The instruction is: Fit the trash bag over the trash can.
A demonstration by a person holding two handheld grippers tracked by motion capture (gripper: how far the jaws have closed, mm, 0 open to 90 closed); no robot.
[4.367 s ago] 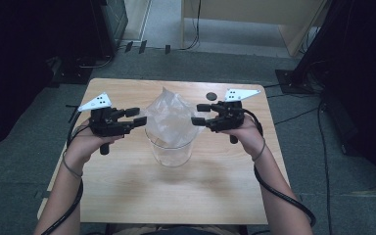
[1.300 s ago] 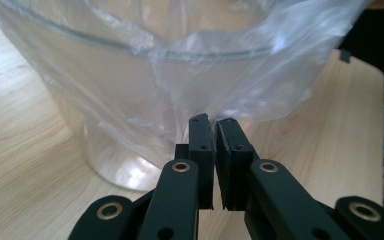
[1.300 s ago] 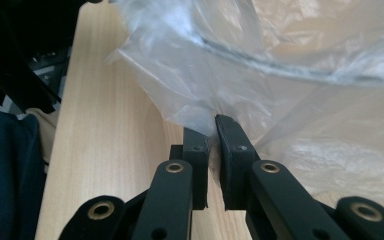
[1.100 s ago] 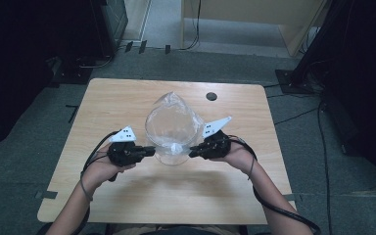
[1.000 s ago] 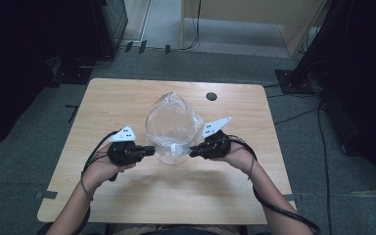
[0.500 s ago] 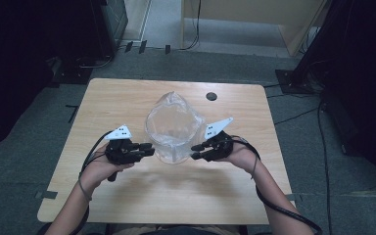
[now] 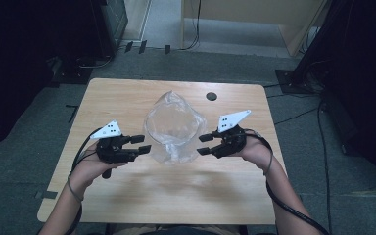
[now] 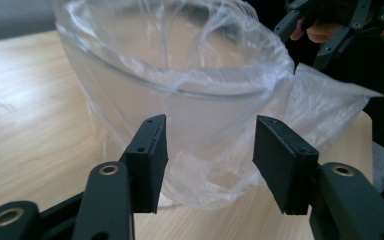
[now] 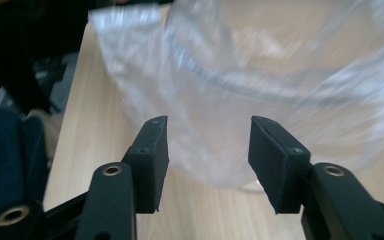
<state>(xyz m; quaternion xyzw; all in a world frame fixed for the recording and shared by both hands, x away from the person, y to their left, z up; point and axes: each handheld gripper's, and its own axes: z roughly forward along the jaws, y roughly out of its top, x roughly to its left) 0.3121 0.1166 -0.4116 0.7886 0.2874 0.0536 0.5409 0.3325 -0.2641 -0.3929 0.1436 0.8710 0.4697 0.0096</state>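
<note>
A clear glass bowl [image 7: 171, 128] stands on the wooden table [image 7: 127, 196], lined with a thin clear plastic bag [image 7: 176, 155] whose edge hangs down over the rim. My left gripper [image 7: 144, 143] hovers just left of the bowl, and my right gripper [image 7: 200, 145] just right of it. Both sets of jaws have just been opening, with nothing pinched between them. In the left gripper view the open gripper [image 8: 207, 165] faces the bag-covered bowl [image 8: 180, 75], and the right gripper [image 8: 330, 30] shows beyond it. In the right gripper view the gripper [image 9: 207, 160] faces the blurred bag [image 9: 260, 75].
A small dark round hole [image 7: 211, 96] sits in the tabletop behind the bowl. Cables [image 7: 293, 205] trail from both grippers along the person's forearms. Bare wood lies in front of the bowl up to the table's near edge. Dark floor surrounds the table.
Both grippers have let go of the bag's sides, their jaws going from pinched to open. They have drawn slightly away from the bowl and risen a little. The bag stays draped over the rim.
</note>
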